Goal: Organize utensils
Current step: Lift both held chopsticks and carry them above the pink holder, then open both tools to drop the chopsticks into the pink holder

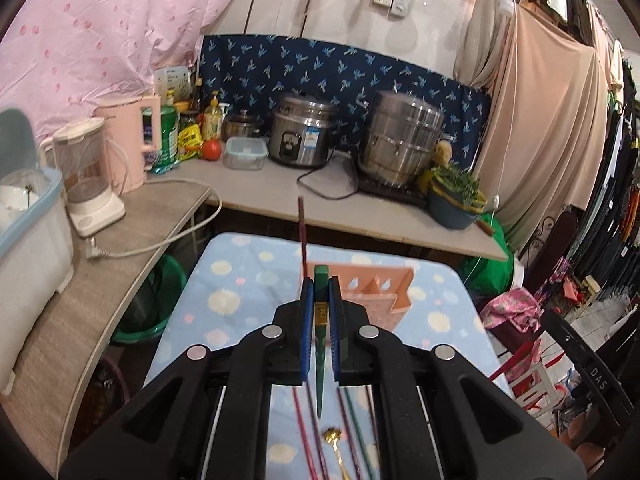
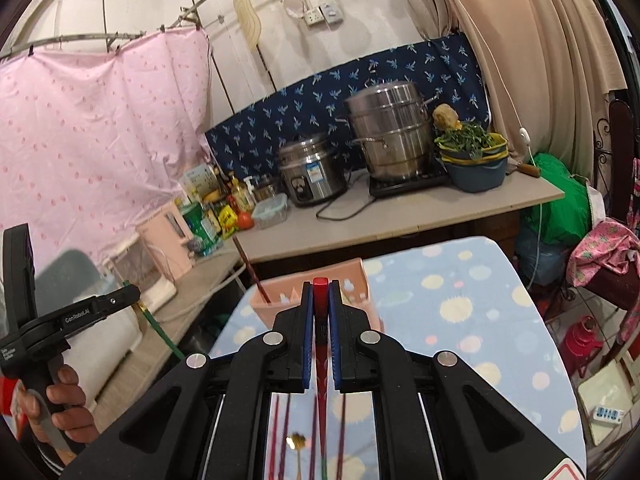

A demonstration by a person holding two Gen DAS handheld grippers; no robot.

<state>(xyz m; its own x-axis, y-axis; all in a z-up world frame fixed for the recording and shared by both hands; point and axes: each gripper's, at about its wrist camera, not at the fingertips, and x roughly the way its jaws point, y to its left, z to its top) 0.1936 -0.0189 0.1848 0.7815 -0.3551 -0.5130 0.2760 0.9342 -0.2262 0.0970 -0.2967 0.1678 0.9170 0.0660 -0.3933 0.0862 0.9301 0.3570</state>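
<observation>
My left gripper (image 1: pixel 320 284) is shut on a green chopstick (image 1: pixel 321 364), held above the table in front of the pink utensil holder (image 1: pixel 384 292). A dark red chopstick (image 1: pixel 303 232) stands upright in the holder's left end. My right gripper (image 2: pixel 321 294) is shut on a red chopstick (image 2: pixel 321 364), just in front of the same holder (image 2: pixel 280 304). The left gripper also shows at the left in the right wrist view (image 2: pixel 132 294), with the green chopstick (image 2: pixel 160 332) hanging from it. Several chopsticks (image 1: pixel 352 436) and a gold spoon (image 1: pixel 334 440) lie on the tabletop below.
The table carries a blue spotted cloth (image 1: pixel 240 280). Behind it a counter (image 1: pixel 360 196) bears a rice cooker (image 1: pixel 300 132), a steel steamer pot (image 1: pixel 400 140), a basin of greens (image 1: pixel 456 196), bottles and a kettle (image 1: pixel 128 144). A side shelf (image 1: pixel 100 280) lies left.
</observation>
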